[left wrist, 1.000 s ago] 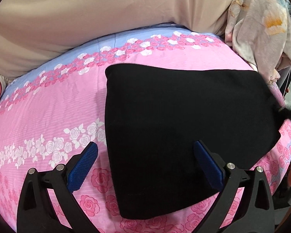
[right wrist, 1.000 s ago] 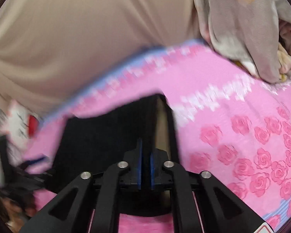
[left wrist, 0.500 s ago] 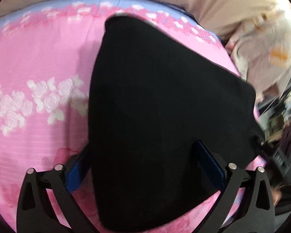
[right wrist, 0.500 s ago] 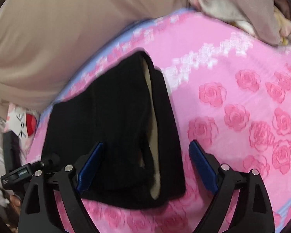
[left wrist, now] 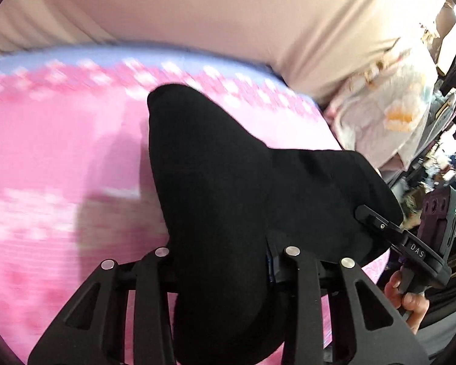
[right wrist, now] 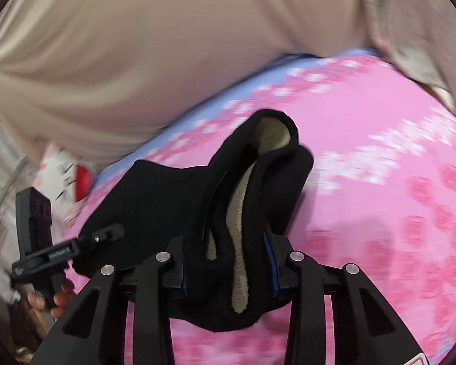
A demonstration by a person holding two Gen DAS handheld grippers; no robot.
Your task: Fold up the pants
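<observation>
The folded black pants [left wrist: 228, 188] with a beige fleece lining [right wrist: 243, 213] are bunched and lifted off the pink bed. My left gripper [left wrist: 225, 261] is shut on one end of the bundle; the cloth covers its fingertips. My right gripper [right wrist: 228, 261] is shut on the other end, with the lining showing between the layers. The right gripper also shows in the left wrist view [left wrist: 377, 222], clamped on the far corner. The left gripper shows in the right wrist view [right wrist: 103, 234], at the bundle's left corner.
The bed has a pink rose-print sheet [left wrist: 60, 167] with a blue border. A beige curtain [right wrist: 136, 45] hangs behind it. A pale floral blanket [left wrist: 389, 112] is piled at the right end. A white cartoon pillow [right wrist: 73, 176] lies at the left end.
Both grippers were open around the ends of the flat pants half a second ago. Now both have shut on the cloth and raised it, so the bundle sags between them.
</observation>
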